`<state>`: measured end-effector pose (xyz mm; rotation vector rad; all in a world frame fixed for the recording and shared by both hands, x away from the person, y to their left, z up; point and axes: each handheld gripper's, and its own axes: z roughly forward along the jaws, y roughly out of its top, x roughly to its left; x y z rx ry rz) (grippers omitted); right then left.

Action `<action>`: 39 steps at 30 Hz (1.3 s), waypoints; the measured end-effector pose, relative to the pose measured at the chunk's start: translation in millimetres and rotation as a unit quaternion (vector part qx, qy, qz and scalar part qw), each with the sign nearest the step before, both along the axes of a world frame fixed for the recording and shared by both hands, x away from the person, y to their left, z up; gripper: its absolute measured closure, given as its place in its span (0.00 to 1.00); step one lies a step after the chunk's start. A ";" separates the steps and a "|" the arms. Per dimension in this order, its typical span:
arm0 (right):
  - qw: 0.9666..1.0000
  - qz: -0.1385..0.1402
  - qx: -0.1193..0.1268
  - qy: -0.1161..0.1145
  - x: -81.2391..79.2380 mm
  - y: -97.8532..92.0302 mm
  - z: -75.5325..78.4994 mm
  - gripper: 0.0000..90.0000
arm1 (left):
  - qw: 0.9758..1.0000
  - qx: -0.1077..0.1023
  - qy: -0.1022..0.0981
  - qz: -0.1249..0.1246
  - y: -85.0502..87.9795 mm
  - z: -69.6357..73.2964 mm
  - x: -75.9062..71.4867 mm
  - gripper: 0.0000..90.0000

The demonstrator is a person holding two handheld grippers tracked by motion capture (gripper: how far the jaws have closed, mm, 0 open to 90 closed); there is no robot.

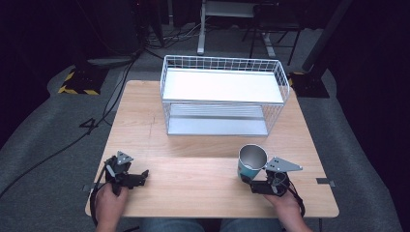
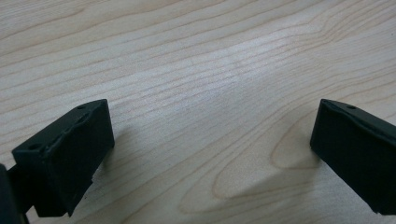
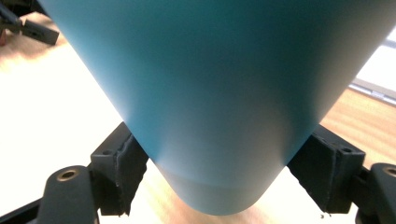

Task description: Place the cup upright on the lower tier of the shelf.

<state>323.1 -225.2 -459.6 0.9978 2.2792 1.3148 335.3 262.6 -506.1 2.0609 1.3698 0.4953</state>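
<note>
One cup (image 1: 252, 162), at five o'clock on the bench (image 1: 193, 145), clamped in the right gripper (image 1: 251, 181); left gripper (image 1: 140, 175), seven o'clock, jaws wide, empty. One rack (image 1: 222, 94) at twelve.

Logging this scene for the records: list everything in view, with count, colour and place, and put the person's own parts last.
table: one, light wood, centre of the high view
wire rack: one, white, two shelves, far middle of the table
cup: one, teal outside, silvery inside, near right, gripped near its base
desk frame: one, white, on the floor beyond the table
left gripper: one, black, jaws apart over bare wood
right gripper: one, black, clamped on the cup
hands: two, at the near edge
</note>
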 end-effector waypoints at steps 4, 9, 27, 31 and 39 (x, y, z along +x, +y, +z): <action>1.000 -0.001 0.000 -0.004 6.3 2.0 3.7 0.28 | 1.000 0.000 0.000 0.000 0.0 0.0 0.0 0.00; 1.000 -0.004 0.001 -0.007 21.0 6.1 8.9 0.28 | 1.000 -0.003 0.001 0.001 -0.1 -0.2 -0.5 0.00; 1.000 -0.019 -0.021 -0.012 69.5 31.1 19.7 0.28 | 1.000 -0.001 0.001 0.001 0.6 0.1 -0.9 0.00; 1.000 -0.026 -0.017 -0.006 80.3 36.2 19.4 0.28 | 1.000 -0.001 0.001 0.000 0.6 0.1 -0.8 0.00; 0.999 -0.039 -0.013 -0.007 101.2 46.6 18.9 0.28 | 1.000 -0.001 0.002 0.000 0.6 0.1 -0.8 0.00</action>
